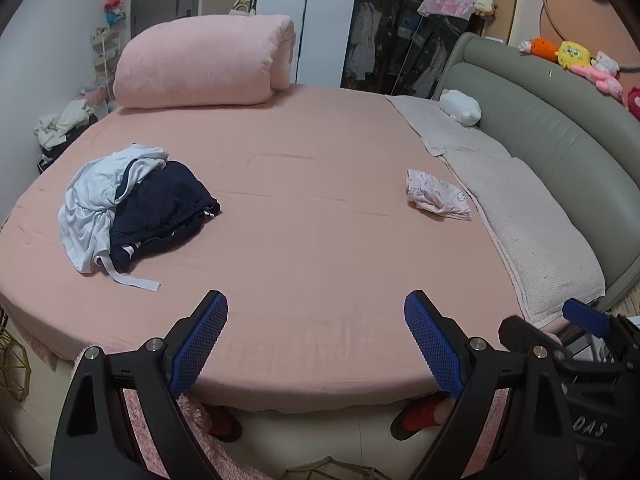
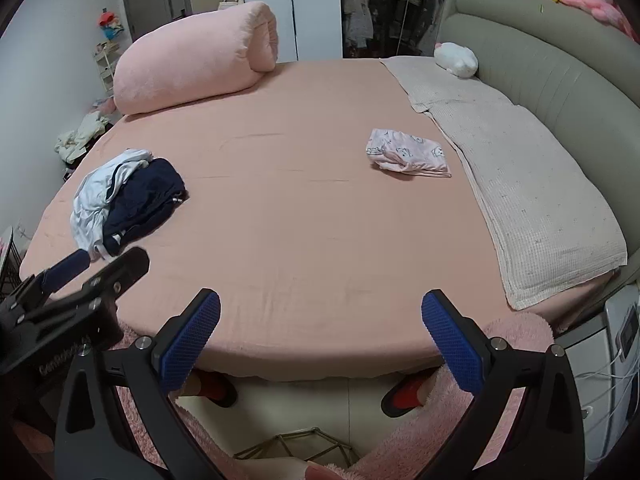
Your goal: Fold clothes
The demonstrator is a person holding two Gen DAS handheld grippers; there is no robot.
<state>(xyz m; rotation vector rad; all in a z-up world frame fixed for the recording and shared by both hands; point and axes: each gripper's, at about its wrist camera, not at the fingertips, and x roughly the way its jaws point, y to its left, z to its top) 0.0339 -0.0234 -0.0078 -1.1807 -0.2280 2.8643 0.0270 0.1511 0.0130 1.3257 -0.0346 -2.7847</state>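
Both grippers, left (image 1: 316,334) & right (image 2: 320,334), hung over the bed (image 1: 304,248) edge w/ jaws wide, empty. Clothes pile (image 1: 128,208) lay far left; folded pink garment (image 1: 438,200) near the pillows. Only the right view showed a white appliance (image 2: 624,340).

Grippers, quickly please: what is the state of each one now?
Left gripper: open, holding nothing, above the near edge of the bed.
Right gripper: open, holding nothing.
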